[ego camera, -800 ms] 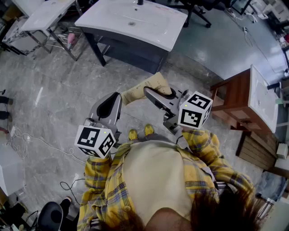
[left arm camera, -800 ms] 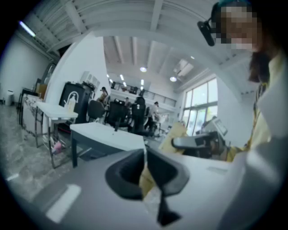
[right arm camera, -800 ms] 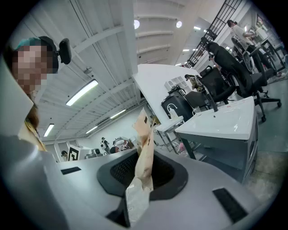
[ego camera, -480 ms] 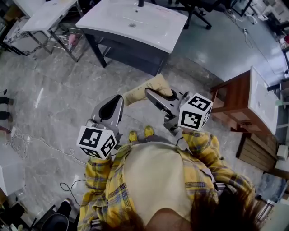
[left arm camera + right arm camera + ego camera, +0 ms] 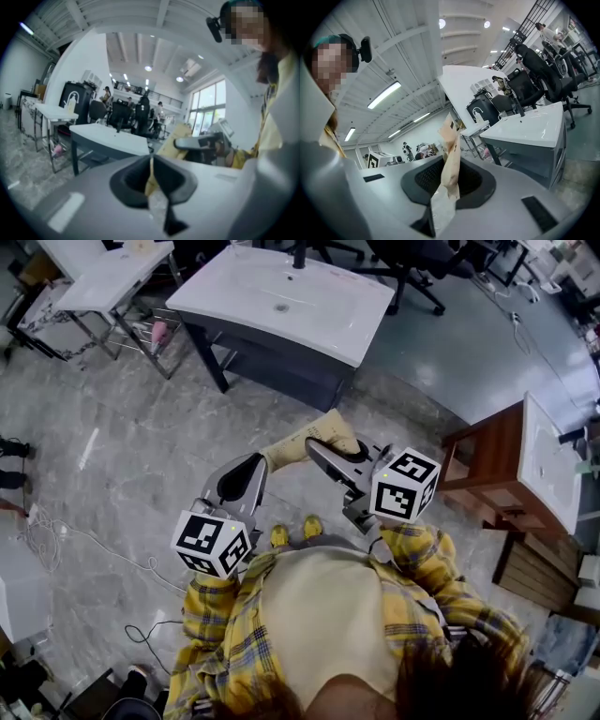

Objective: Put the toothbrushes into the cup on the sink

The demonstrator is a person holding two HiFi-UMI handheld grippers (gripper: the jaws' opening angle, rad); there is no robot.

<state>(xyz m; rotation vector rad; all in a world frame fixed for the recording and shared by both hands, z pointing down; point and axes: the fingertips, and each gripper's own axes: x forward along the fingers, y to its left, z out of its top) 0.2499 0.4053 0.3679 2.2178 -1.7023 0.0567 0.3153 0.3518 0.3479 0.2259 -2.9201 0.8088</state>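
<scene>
A tan paper packet (image 5: 305,434) hangs in the air between my two grippers, in front of my chest. My left gripper (image 5: 255,463) is shut on its left end; a thin tan strip (image 5: 150,174) shows between those jaws. Over the packet's right end my right gripper (image 5: 323,442) is shut, and the paper (image 5: 451,154) sticks up out of its jaws. The white sink (image 5: 281,296) on a dark stand is ahead across the grey floor, with a dark faucet (image 5: 300,254) at its back. I cannot make out a cup or a bare toothbrush.
A white table (image 5: 112,273) on a metal frame stands left of the sink, with a pink item (image 5: 159,331) under it. A wooden cabinet (image 5: 487,465) with a white top is at the right. Office chairs (image 5: 412,259) stand behind the sink. Cables (image 5: 66,531) lie on the floor at left.
The sink sits lower and nearer in the head view. Both grippers have shifted slightly toward it, still holding the packet between them.
</scene>
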